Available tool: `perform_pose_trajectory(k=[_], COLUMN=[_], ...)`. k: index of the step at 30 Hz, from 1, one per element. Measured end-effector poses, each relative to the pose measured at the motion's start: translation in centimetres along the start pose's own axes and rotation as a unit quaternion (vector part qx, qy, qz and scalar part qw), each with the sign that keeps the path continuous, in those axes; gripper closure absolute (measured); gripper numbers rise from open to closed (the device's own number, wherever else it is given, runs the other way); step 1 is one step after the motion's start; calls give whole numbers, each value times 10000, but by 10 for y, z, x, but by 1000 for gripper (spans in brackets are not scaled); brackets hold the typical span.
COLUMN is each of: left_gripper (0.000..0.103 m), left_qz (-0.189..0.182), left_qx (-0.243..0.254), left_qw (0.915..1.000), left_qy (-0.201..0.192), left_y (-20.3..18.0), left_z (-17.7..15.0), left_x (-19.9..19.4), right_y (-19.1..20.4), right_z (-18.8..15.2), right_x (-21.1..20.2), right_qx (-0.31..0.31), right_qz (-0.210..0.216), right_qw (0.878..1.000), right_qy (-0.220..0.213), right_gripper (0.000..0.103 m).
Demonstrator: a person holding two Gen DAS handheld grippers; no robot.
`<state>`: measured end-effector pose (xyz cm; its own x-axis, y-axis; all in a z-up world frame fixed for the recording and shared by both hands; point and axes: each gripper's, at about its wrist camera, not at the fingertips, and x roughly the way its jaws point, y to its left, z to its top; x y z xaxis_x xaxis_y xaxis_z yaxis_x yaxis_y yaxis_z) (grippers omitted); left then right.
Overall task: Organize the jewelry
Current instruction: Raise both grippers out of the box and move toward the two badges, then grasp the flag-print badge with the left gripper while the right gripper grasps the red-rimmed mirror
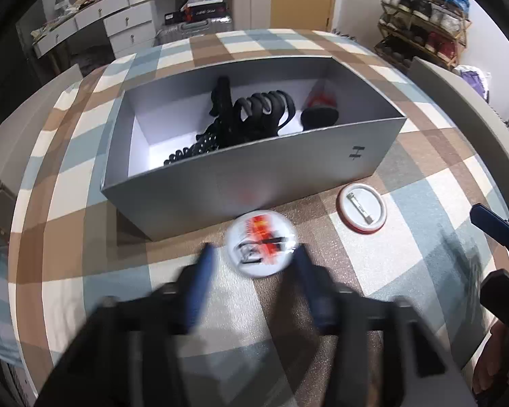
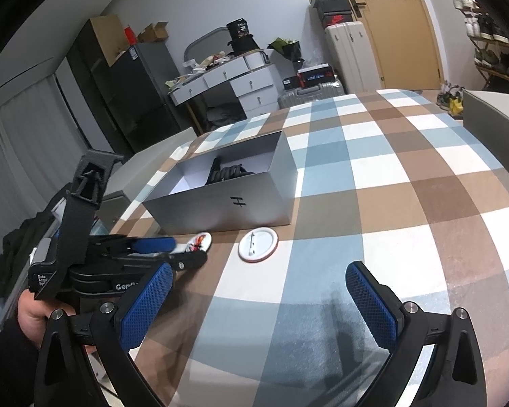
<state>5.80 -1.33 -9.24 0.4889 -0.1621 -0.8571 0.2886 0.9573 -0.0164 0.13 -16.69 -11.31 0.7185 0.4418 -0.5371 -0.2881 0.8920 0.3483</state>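
Currently, the left gripper (image 1: 254,264) sits low at the frame's bottom centre, blurred, fingers spread apart on either side of a printed badge (image 1: 260,242) lying on the checked tablecloth (image 1: 424,254); whether they touch it is unclear. Right of it lies a second badge (image 1: 362,208), pin side up. Behind both stands the grey box (image 1: 254,176) holding dark items. The right gripper (image 2: 259,300) hangs open over bare cloth, holding nothing.
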Motion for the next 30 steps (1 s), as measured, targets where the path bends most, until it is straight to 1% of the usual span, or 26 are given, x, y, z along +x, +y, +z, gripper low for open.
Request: perform_pose_trajectory(k=[6,8,10,11,15,16,17,18,19,20,21,23,24,25,27,30], left_gripper=[69,71,89,93,95,94,94,94,94,92,88,73,55,40,36,33], left_qz=[-307,-315,-315,-285,-357,-412,-447,-512,-720,-957,-1060,-957,-986,-996,-1006,-835], left_qx=[-117,-136,-122,-123,-241,-274,-326,-423,-565,-669,-719,-797,-815,-848,-841,-685], left_qw=[9995,9994,9994,9995,9991,9987,9984,9977,9957,9931,9917,9922,9918,9914,9913,9940], left_qy=[21,5,-90,-110,-14,-109,-107,-103,-127,-128,-71,-58,-65,-53,-94,-143], left_y=[9,9,9,9,16,18,21,24,30,34,36,38,38,39,37,33], left_z=[-1,-3,-6,-8,-20,-22,-23,-22,-21,-19,-16,-11,-9,-7,-3,3], left_x=[-3,-6,-13,-15,-12,-14,-14,-15,-16,-16,-15,-12,-9,-7,-4,2], right_y=[4,3,2,2,3,4,4,5,5,5,5,5,5,5,6,8], right_z=[0,0,0,1,5,6,8,9,10,10,10,10,9,9,8,7], right_x=[-3,-2,0,2,15,18,21,21,21,21,21,21,22,22,23,24], right_qx=[-50,-26,12,13,-102,-130,-140,-128,-111,-94,-76,-51,-41,-39,-41,-62], right_qz=[-15,-28,-31,-22,-78,-102,-128,-127,-115,-111,-126,-143,-149,-163,-162,-167], right_qw=[10000,10000,10000,9999,9994,9992,9990,9989,9990,9991,9992,9992,9991,9990,9989,9988], right_qy=[-24,3,59,101,321,365,413,425,411,390,370,379,393,414,431,459], right_gripper=[0,0,0,0,0,0,0,0,0,0,0,0,0,0,0,0])
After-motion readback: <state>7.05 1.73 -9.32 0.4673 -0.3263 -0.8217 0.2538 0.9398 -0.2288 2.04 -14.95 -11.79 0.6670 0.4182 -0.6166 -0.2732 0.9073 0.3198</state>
